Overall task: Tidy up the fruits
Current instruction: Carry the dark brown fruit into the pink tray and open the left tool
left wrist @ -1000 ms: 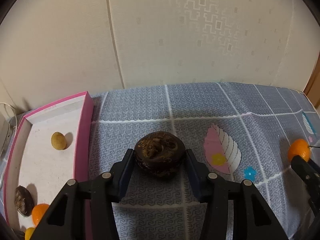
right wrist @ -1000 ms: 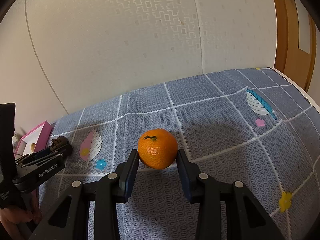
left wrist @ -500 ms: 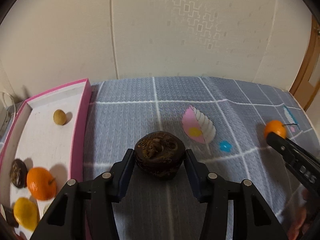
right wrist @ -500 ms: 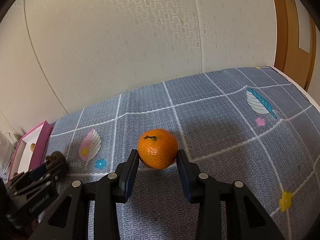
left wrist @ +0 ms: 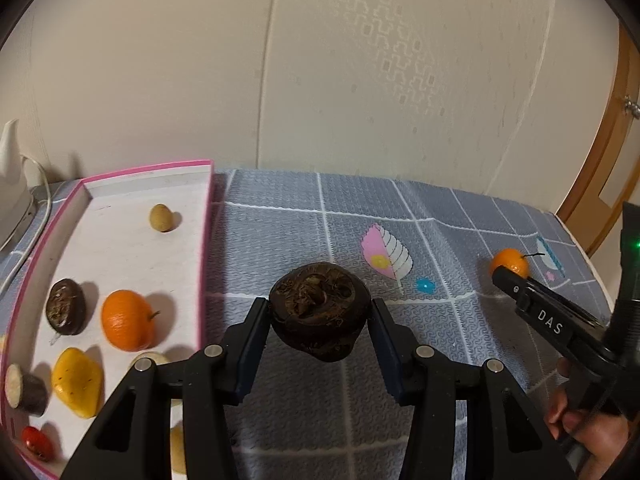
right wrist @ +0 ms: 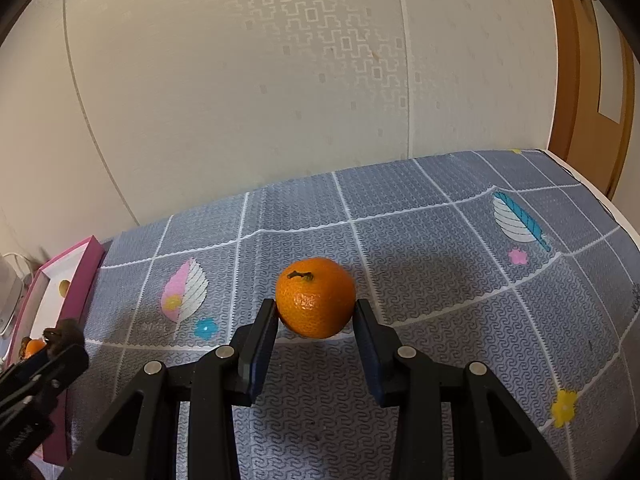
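Observation:
My left gripper (left wrist: 318, 314) is shut on a dark brown, rough, round fruit (left wrist: 318, 310), held above the grey patterned mat just right of the pink-rimmed tray (left wrist: 206, 248). The tray holds several fruits: an orange (left wrist: 127, 320), a small tan fruit (left wrist: 161, 218), a dark brown one (left wrist: 65, 312) and a yellow one (left wrist: 78, 382). My right gripper (right wrist: 316, 314) is shut on a mandarin (right wrist: 316, 298) with a short stem, over the mat's middle. In the left wrist view the right gripper (left wrist: 505, 274) and its mandarin (left wrist: 510, 262) show at far right.
A grey mat (right wrist: 420, 240) with leaf and flower prints covers the surface, backed by a cream wall. A white appliance with a cord (left wrist: 12, 196) stands left of the tray. A wooden door frame (right wrist: 588, 80) is at the right. A person's hand (left wrist: 580, 428) grips the right tool.
My left gripper has drawn back and up with the brown fruit, so more of the tray and its fruits shows at the left. The right gripper and mandarin have stayed still.

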Available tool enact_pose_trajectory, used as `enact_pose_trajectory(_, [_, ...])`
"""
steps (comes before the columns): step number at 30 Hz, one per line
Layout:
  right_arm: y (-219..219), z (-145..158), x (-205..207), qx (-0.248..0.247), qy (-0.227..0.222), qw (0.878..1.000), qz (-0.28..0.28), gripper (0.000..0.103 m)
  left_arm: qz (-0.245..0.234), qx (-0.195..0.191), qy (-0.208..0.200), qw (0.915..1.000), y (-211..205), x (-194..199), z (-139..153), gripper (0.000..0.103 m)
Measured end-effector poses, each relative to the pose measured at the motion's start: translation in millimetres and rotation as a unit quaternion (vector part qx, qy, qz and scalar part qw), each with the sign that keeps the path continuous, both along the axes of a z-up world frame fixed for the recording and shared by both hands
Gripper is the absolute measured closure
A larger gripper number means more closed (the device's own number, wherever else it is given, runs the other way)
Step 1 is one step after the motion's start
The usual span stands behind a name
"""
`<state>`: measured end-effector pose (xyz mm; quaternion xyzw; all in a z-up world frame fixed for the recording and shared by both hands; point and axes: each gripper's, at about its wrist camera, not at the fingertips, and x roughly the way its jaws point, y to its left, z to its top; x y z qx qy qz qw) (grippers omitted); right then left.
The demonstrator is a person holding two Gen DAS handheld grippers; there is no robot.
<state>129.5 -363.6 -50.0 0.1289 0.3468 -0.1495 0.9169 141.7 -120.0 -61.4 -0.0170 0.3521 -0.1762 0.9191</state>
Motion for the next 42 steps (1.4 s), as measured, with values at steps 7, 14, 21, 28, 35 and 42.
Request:
enact_pose_trajectory(7, [-1, 1, 1, 0.0, 0.002, 1.0, 0.005, 0.064, 0.015, -0.006, -0.014, 0.9998, 18, -9, 2, 0.052])
enact_pose_trajectory(14, [3, -2, 5, 0.001, 0.01, 1.0, 0.015, 0.064, 0.037, -0.011, -0.027, 0.9989, 41, -10, 6, 0.052])
enact_pose_trajectory(21, [5, -2, 6, -0.009, 0.009, 1.0, 0.017, 0.064, 0.056, -0.013, -0.031, 0.9979, 65, -14, 5, 0.052])
enact_pose_trajectory(28, [5, -2, 7, -0.009, 0.013, 1.0, 0.015, 0.064, 0.077, -0.014, -0.023, 0.9966, 92, -12, -5, 0.052])
enact_pose_trajectory(35, [7, -2, 7, -0.014, 0.015, 1.0, 0.017, 0.064, 0.104, -0.013, -0.018, 0.9943, 116, -9, -11, 0.052])
enact_pose_trajectory(42, [7, -2, 7, -0.014, 0.016, 1.0, 0.017, 0.064, 0.118, -0.002, 0.004, 0.993, 129, 5, -20, 0.052])
